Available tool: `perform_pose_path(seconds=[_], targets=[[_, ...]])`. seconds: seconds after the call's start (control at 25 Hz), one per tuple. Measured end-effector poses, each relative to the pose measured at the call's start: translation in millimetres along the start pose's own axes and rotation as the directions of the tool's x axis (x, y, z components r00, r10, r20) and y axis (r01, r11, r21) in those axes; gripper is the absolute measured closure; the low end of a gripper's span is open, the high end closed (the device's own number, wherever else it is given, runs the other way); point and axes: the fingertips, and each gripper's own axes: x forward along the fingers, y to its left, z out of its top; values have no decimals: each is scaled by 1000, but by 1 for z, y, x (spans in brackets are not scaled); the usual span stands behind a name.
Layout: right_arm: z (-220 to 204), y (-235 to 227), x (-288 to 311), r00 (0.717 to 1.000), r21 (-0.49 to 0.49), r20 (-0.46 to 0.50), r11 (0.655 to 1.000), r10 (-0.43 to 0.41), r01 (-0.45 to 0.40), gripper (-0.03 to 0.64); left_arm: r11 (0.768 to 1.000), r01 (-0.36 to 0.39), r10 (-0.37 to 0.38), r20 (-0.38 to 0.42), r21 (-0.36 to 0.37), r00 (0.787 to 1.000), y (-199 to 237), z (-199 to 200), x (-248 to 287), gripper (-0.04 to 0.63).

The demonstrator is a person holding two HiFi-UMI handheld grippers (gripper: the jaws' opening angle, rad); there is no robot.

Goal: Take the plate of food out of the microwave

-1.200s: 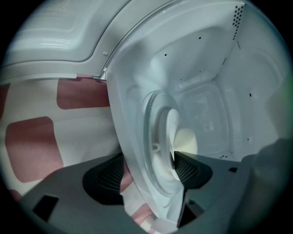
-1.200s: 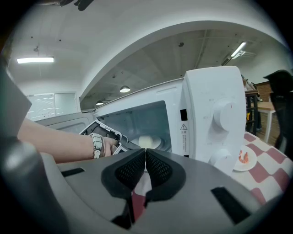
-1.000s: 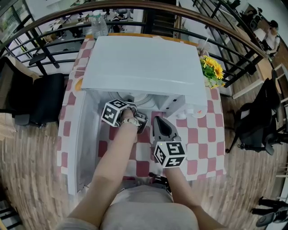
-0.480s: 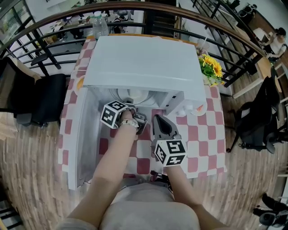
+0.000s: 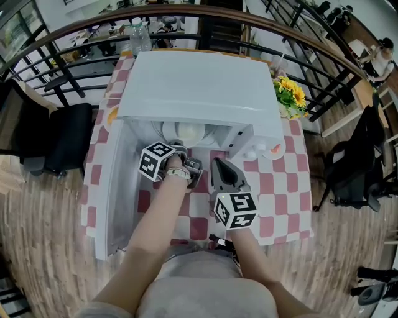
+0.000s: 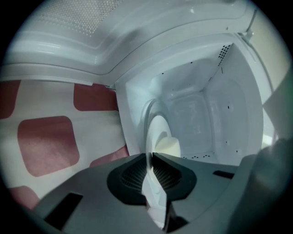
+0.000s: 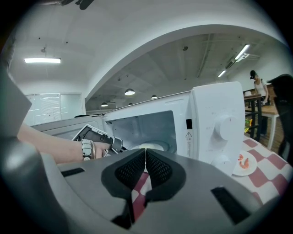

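Now that its jaws have just closed, the left hand-held gripper (image 6: 151, 156) pinches the plate (image 6: 156, 129).

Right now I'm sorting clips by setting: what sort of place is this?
Probably a café or break area: a microwave on a checked tablecloth, sunflowers beside it, railing and office chairs around.

The microwave (image 5: 199, 87) has a smooth white shell with a soft sheen, and its cavity walls look like glossy painted metal. The plate (image 6: 157, 130) is smooth, glazed white. The left gripper (image 6: 151, 157) and right gripper (image 7: 145, 153) are matt grey plastic with black, finely ribbed pads (image 7: 160, 171). A chequered cloth covers the desk (image 5: 273, 199), and the floor (image 5: 43, 236) is wood plank.
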Motion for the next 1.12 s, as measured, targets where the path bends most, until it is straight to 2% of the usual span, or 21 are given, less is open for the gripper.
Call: perform_pose_path(seconds=[0.2, 0.36, 0.76, 1.12], targets=[[0, 3, -4, 1000, -12, -2, 1000, 1, -1, 591, 999, 31, -31, -3, -13, 999, -3, -1, -3, 558], [2, 3, -8, 1000, -13, 3, 1000, -10, 10, 591, 996, 90, -90, -3, 8, 996, -12, -2, -9, 570], [-1, 10, -17, 1000, -18, 7, 1000, -16, 16, 591, 969, 245, -245, 4, 29, 969, -23, -1, -22, 578], [-2, 16, -28, 1000, -32, 15, 999, -10, 10, 591, 951, 306, -306, -23, 37, 952, -25, -12, -40, 578]])
